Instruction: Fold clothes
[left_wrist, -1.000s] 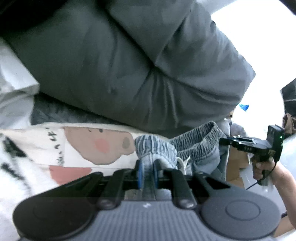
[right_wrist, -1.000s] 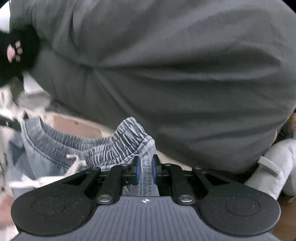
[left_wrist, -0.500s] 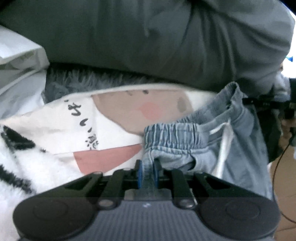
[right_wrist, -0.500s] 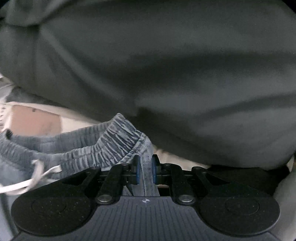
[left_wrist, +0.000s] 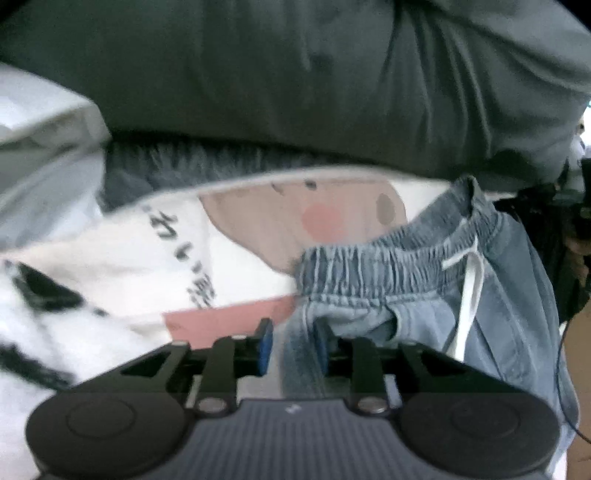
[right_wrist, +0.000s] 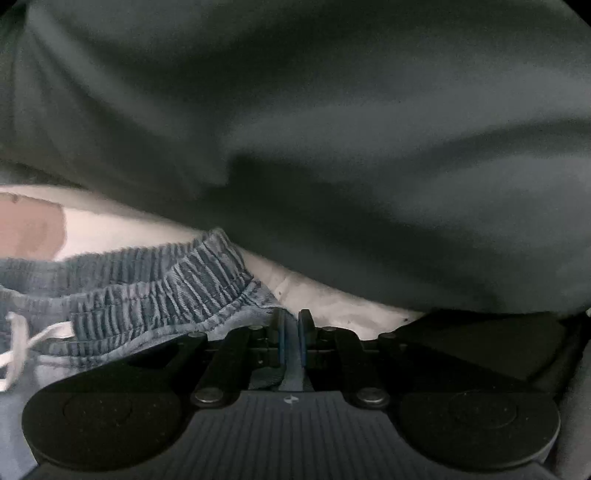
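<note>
Looming dark grey garment seemingly overhangs denim shorts.

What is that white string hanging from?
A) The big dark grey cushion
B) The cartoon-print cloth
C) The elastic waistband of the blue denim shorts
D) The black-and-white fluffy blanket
C: in the left wrist view the white drawstring comes out of the gathered elastic waistband of the blue denim shorts and hangs down over their front.
</note>
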